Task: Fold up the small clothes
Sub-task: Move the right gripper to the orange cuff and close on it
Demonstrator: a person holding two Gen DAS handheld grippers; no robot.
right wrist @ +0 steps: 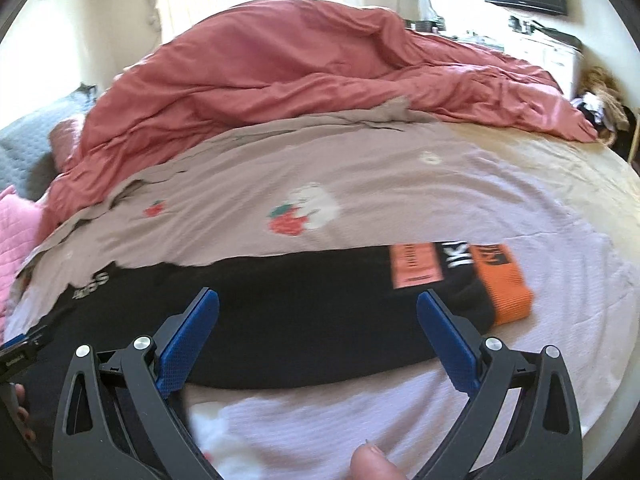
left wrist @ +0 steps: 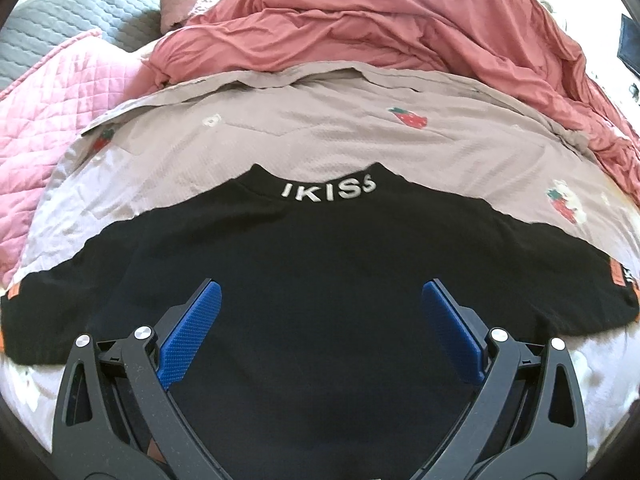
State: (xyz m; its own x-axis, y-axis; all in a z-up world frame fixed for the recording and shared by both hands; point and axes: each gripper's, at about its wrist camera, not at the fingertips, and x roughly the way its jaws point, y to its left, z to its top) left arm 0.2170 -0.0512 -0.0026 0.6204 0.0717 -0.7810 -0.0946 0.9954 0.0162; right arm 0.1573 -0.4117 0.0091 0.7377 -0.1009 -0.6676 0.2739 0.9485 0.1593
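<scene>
A: Two tools spread wide, left tool (left wrist: 318,312) and right tool (right wrist: 318,316), gripping nothing. Black top (left wrist: 312,264) flat on the strawberry sheet (left wrist: 320,136), collar at 12 o'clock.

B: Better to start with the sleeve cuff (right wrist: 506,296) at 2 o'clock. Pinch low, catch both layers, carry inward, keep the hem square.

A: And the left?

B: Mirror at 9 o'clock.

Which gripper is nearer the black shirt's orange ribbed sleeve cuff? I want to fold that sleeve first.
Right. The right gripper hovers open just beside the orange ribbed sleeve cuff; the left gripper is open over the black shirt middle, below the collar.
</scene>
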